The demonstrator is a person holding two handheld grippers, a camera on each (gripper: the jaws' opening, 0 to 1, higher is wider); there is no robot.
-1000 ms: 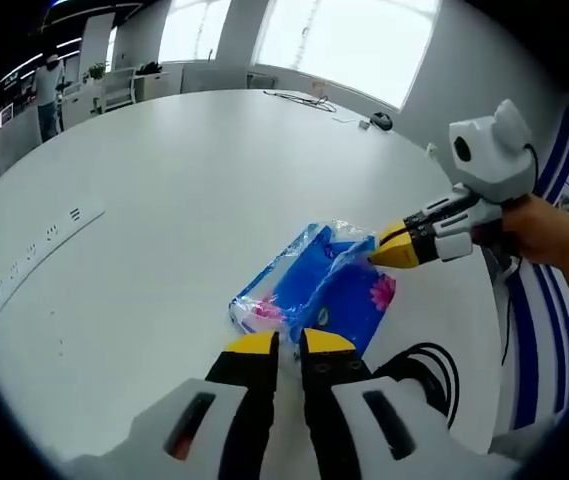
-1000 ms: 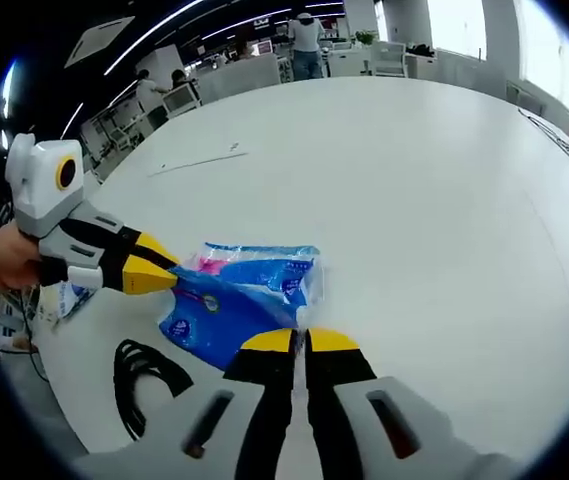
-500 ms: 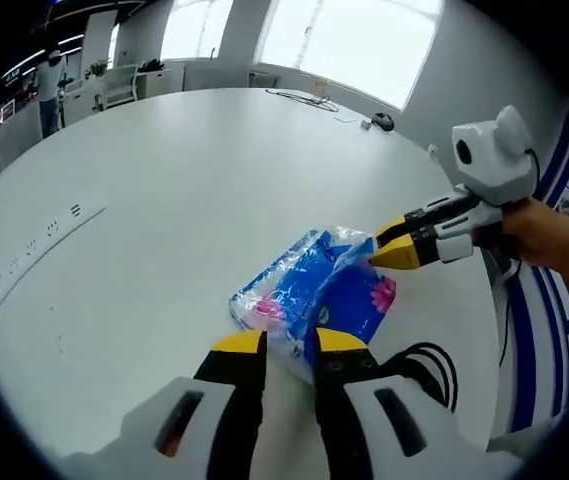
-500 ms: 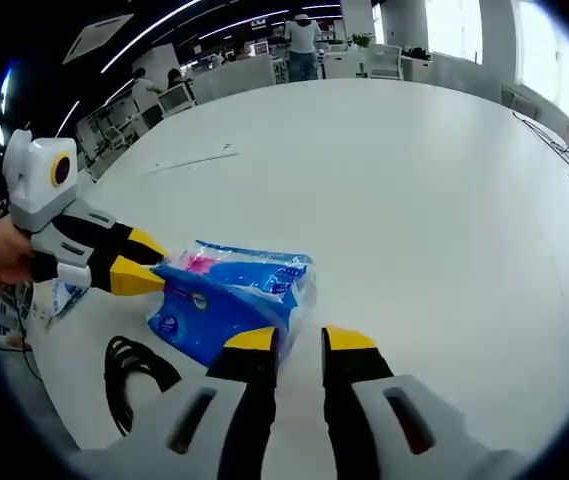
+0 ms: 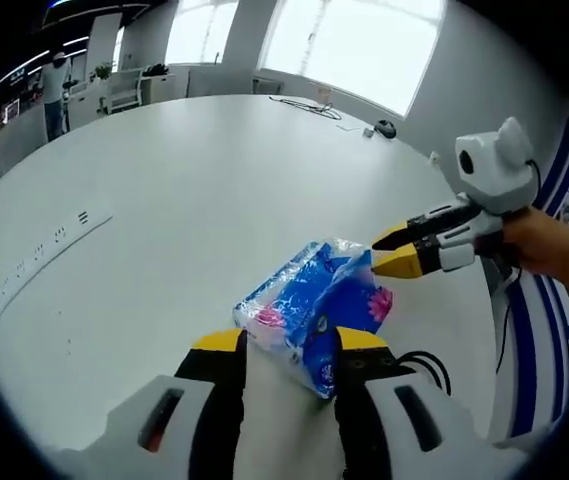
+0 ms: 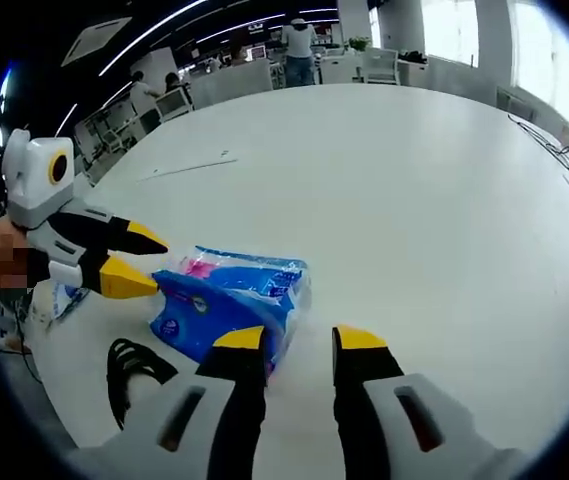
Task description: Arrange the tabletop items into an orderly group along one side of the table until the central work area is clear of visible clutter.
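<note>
Now both tongs stand parted around a blue plastic pack of tissues (image 5: 316, 310) that lies on the white tabletop (image 5: 184, 190), close to its near edge. In the left gripper view, the left tongs (image 5: 289, 342) rise from the bottom with their yellow-tipped jaws spread, and the near end of the pack sits in the gap between them; whether the tips press its wrapper I cannot tell. The right tongs (image 5: 392, 250) come in from the right of that view, held in a hand (image 5: 554, 245), their two yellow tips spread apart just beside the pack's far corner, not gripping it.

In the right gripper view the same pack (image 6: 229, 300) lies flat with pink print at one end. The right tongs (image 6: 300, 345) stand open, the left-hand jaw at the pack's near end and the other jaw over bare tabletop (image 6: 414, 180). The left tongs (image 6: 132, 262) enter from the left, jaws apart, with the lower yellow tip at the pack's end. A coil of black cable (image 6: 134, 368) lies near the tabletop's edge just beside the pack, and it also shows beside the left tongs in the left gripper view (image 5: 429, 365). More thin cable (image 5: 302, 102) lies well apart at the far edge. A small blue-and-white packet (image 6: 64, 300) rests at the tabletop's edge behind the left tongs.
</note>
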